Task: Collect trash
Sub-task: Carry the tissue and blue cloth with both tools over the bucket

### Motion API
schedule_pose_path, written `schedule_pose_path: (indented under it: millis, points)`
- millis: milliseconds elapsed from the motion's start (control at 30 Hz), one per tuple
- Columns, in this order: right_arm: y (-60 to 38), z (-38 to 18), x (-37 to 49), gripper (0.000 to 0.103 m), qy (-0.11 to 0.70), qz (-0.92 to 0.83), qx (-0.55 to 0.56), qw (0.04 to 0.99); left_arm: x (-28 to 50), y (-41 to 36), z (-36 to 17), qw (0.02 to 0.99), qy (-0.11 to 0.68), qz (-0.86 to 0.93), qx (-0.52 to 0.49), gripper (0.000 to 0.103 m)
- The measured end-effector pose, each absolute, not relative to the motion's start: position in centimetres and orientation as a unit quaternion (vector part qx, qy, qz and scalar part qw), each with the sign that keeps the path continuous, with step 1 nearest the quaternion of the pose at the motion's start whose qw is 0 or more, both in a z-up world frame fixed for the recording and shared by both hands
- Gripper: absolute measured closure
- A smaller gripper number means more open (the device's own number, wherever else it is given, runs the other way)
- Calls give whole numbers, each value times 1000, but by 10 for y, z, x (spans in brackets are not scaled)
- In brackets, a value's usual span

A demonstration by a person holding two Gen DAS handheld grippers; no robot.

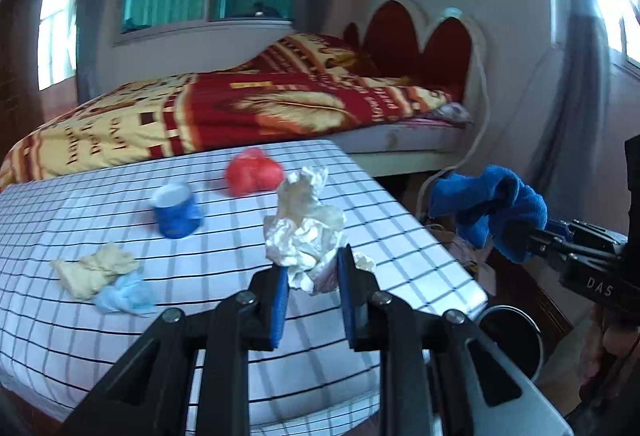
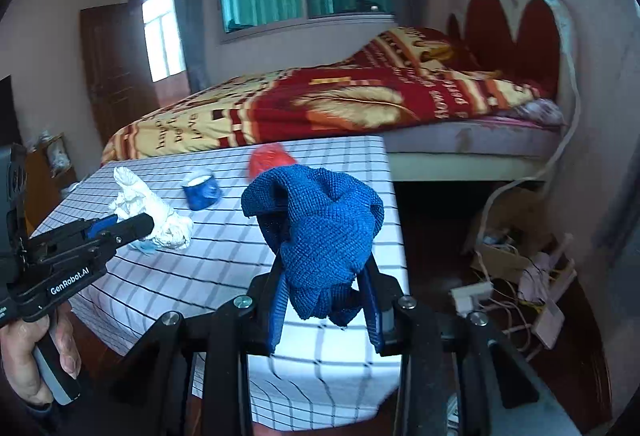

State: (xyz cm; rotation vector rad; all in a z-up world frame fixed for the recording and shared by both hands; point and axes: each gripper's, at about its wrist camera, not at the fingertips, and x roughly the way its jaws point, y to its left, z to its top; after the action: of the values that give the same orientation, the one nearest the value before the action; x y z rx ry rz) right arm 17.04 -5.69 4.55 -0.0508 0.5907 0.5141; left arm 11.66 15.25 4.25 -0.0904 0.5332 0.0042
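My left gripper is shut on a big wad of white crumpled paper and holds it above the checked tablecloth; it also shows in the right wrist view. My right gripper is shut on a blue knitted cloth, held off the table's right edge; the cloth also shows in the left wrist view. On the table lie a red crumpled wad, a blue cup, a beige wad and a pale blue wad.
A dark round bin stands on the floor beside the table's right corner. A bed with a red and yellow quilt is behind the table. Cables and a power strip lie on the floor at right.
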Motion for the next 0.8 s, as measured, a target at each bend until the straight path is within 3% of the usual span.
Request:
schedule_pose_path:
  millis: [800]
  points:
    - [-235,13,139,68,310,103,26,945,137,-8,27,946,288,-145,15,79]
